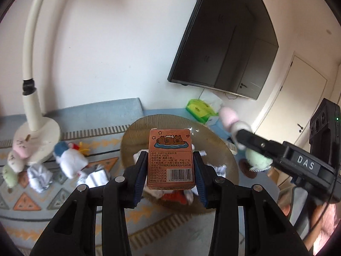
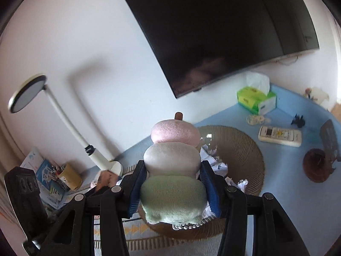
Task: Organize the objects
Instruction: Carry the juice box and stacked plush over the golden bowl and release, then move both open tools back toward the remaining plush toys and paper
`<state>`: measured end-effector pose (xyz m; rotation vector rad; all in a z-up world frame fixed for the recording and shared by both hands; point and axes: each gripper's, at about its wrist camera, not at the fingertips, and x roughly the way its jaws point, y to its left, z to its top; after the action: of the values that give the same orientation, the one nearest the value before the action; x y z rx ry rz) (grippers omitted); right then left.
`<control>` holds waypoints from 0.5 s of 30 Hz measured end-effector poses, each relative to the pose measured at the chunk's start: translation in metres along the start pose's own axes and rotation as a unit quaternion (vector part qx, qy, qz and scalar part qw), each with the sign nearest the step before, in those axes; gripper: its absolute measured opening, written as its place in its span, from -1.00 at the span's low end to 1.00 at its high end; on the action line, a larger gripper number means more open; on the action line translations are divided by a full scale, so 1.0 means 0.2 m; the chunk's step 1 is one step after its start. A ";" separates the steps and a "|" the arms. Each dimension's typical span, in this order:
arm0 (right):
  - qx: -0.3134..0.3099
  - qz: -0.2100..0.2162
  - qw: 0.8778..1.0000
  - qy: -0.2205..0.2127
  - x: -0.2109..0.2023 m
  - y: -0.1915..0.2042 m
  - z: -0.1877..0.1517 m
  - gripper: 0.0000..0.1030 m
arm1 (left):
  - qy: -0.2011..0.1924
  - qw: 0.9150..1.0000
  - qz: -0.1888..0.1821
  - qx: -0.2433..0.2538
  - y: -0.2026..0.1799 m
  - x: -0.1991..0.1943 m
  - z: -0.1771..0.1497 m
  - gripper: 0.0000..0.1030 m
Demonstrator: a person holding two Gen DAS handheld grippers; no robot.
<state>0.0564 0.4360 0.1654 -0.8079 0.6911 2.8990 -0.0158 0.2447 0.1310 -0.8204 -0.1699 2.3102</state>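
Orange box was pinched upright in left gripper w/ basket below; right gripper squeezed plush (pink, white, green).

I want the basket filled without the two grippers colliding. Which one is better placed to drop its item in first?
Left, probably. The left gripper holds the card box directly over the basket. The right gripper grips the plush at the basket's edge.
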 end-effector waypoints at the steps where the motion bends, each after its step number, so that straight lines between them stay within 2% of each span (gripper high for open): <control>1: 0.005 0.000 1.000 0.016 0.07 -0.01 0.01 0.05 | -0.001 1.000 0.005 -0.002 0.00 0.04 0.00 -0.08; 2: 0.008 -0.004 1.000 0.027 0.12 -0.02 0.01 0.13 | 0.002 1.000 0.012 -0.006 0.00 0.09 0.00 0.27; 3: 0.012 -0.012 0.999 0.033 0.15 -0.04 0.01 0.32 | 0.008 1.000 0.018 -0.011 0.00 0.13 0.01 0.54; 5: 0.014 -0.023 0.999 0.039 0.18 -0.06 0.00 0.32 | 0.012 1.000 0.015 -0.023 0.02 0.15 0.00 0.64; 7: -0.001 -0.028 0.999 0.044 0.17 -0.07 -0.04 0.32 | 0.014 0.999 0.016 -0.031 0.06 0.11 -0.02 0.65; 10: -0.061 -0.042 0.996 0.042 0.13 0.05 -0.09 0.33 | -0.009 0.999 0.032 -0.034 0.17 -0.11 -0.06 0.65; 12: -0.120 -0.050 0.991 0.042 0.10 0.20 -0.14 0.33 | -0.033 0.997 0.056 -0.042 0.24 -0.28 -0.10 0.72; 13: -0.145 -0.047 0.987 0.040 0.08 0.28 -0.17 0.42 | -0.044 0.996 0.068 -0.046 0.28 -0.36 -0.12 0.78; 14: -0.165 -0.041 0.985 0.038 0.07 0.35 -0.20 0.54 | -0.059 0.993 0.085 -0.050 0.31 -0.45 -0.15 0.93; 15: -0.180 -0.031 0.983 0.036 0.06 0.42 -0.22 0.85 | -0.075 0.990 0.109 -0.053 0.35 -0.54 -0.18 0.99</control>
<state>0.0540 0.3399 0.1602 -0.9497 0.1385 2.9904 0.0291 0.1181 0.1348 -0.7488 -0.2833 2.5901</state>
